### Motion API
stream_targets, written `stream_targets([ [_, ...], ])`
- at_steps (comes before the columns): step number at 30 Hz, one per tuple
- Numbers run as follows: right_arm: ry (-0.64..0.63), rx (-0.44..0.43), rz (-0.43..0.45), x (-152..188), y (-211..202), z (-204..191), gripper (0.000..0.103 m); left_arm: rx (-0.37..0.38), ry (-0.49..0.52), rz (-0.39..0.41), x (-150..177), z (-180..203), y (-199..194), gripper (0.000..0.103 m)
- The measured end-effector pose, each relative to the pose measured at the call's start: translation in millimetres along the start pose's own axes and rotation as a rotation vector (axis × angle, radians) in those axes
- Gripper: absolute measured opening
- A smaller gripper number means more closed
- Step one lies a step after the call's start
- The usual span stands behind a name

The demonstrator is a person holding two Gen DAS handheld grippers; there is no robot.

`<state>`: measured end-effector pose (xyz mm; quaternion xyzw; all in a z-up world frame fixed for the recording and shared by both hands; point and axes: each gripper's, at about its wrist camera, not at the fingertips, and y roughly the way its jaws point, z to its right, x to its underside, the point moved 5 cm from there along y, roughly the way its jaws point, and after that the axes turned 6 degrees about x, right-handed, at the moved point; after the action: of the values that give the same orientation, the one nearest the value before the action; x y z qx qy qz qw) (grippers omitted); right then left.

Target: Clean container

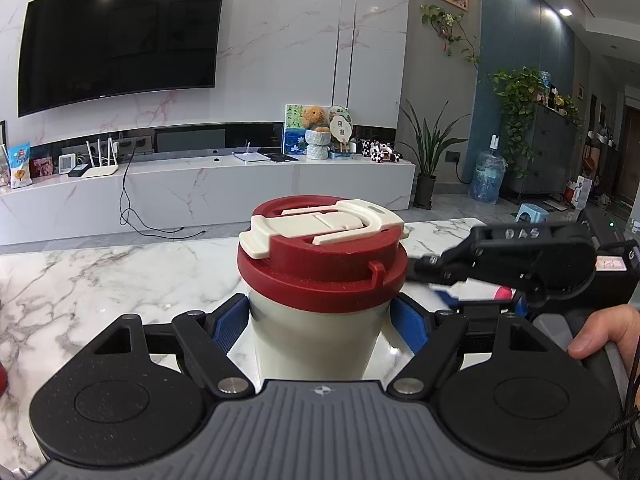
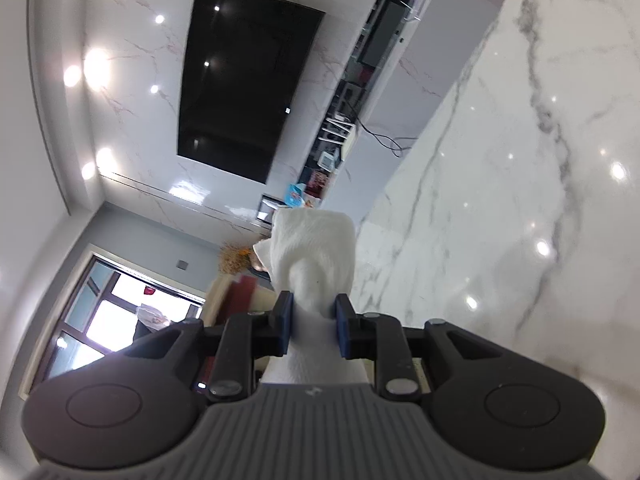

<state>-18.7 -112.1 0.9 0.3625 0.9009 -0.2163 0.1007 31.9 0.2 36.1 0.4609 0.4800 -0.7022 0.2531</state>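
Note:
A cream cup (image 1: 320,340) with a dark red lid (image 1: 320,268) and a white clasp (image 1: 326,226) stands upright on the marble table (image 1: 100,280). My left gripper (image 1: 320,330) is shut on the cup's body, blue pads (image 1: 230,328) pressing both sides. In the left wrist view my right gripper (image 1: 424,270) comes in from the right, level with the lid's rim, held by a hand (image 1: 600,332). The right wrist view is rolled sideways; there my right gripper (image 2: 314,326) is shut on a folded white cloth (image 2: 316,248) that sticks out past the fingertips.
The marble table (image 2: 520,160) stretches beyond the cup. Behind it are a wall television (image 1: 120,40), a low white console (image 1: 208,184) with small items, potted plants (image 1: 430,152) and a water jug (image 1: 488,176). A red object (image 1: 2,380) shows at the table's left edge.

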Motion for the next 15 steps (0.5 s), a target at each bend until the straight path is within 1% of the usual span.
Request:
stream_targets([
  [6,0.019,0.117,-0.051,10,14,21,0.025,0.001,0.002,0.001,2,1,-1,0.076],
  [11,-0.004,0.220,-0.087,20,23,35,0.025,-0.002,0.003,0.001,3,5,-2,0.076],
  [15,-0.019,0.274,-0.109,24,28,42,0.025,-0.002,0.004,0.002,5,5,-1,0.077],
])
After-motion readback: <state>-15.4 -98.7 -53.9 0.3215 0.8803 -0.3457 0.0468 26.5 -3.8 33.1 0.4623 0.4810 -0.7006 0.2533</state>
